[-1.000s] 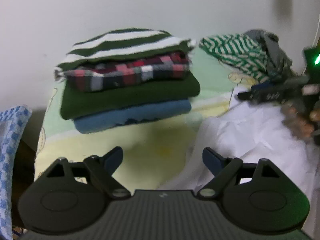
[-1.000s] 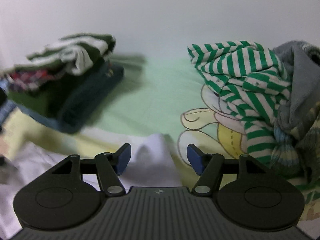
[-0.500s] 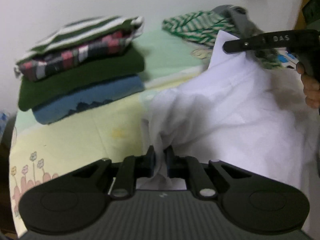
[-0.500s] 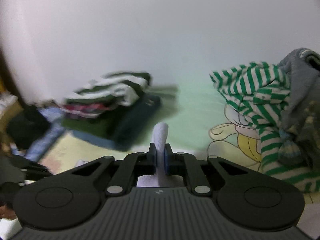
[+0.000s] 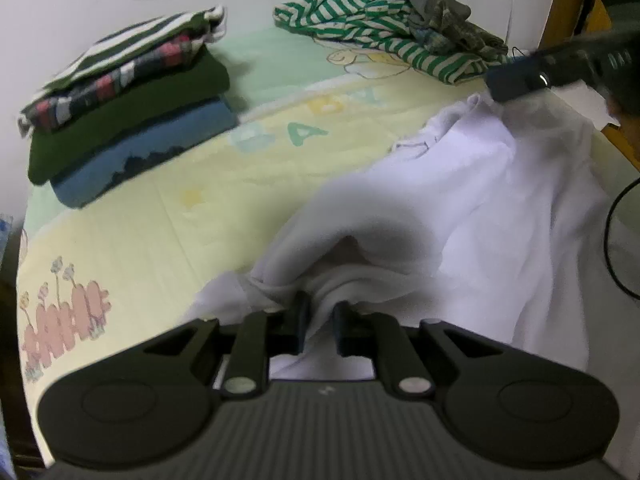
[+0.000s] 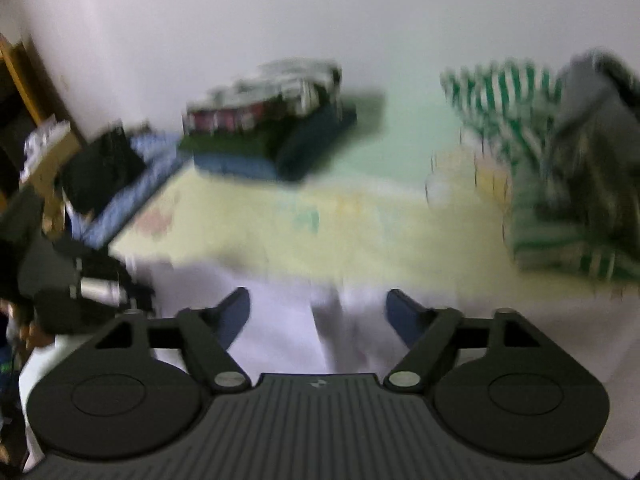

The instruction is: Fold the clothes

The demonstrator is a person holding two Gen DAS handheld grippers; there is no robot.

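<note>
1. The left gripper [image 5: 320,322] has its jaws pinched nearly together on a bunched fold of the white garment [image 5: 500,208], the cloth rising in a soft hump just ahead of the tips.
2. The right gripper [image 6: 318,312] stands wide apart, nothing between its blue-padded fingers [image 6: 236,312]; the white cloth lies just under and ahead of them (this view is badly smeared, so detail there is thin).
3. The white garment is rumpled across the near right part of the printed bedsheet [image 5: 168,216], neither flat nor squared.
4. Farther out, a folded stack [image 5: 128,108] sits at the back left, and a loose heap with a green-striped top [image 5: 372,40] lies back right, well apart from it.
5. Judging the step as spreading or folding the white piece: the left pinch should hold firm while the open right gripper takes an opposite edge or corner, a single layer if possible, so both can draw the cloth taut and flat before any fold is laid.
6. Risk: grabbing a bunch gives a crooked fold.
</note>
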